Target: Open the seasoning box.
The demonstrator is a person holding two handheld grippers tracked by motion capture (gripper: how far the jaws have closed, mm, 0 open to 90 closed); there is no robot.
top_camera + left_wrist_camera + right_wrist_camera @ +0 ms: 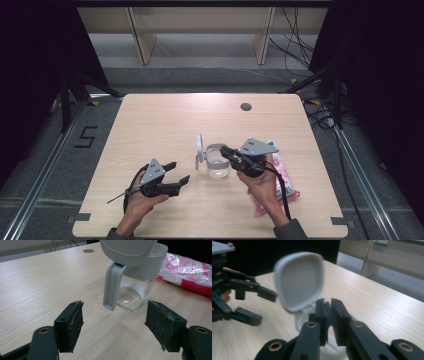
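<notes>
Grey lid (298, 281) already flipped up; my right fingers (327, 305) pinch the jar (135, 287) rim beneath it. Left fingers (120, 325) released, jar just ahead between them. Pink bag (190, 271) untouched; filling remains, I judge.

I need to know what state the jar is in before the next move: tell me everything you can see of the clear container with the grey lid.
The container is a clear, squarish jar with a pale grey collar at its rim and looks empty. Its grey hinged lid stands flipped open, and a grey latch arm hangs down one side. It stands upright near the middle of the table, beside a pink and white packet. The right gripper is at its rim, jaws nearly together; whether they grip it is unclear.
</notes>
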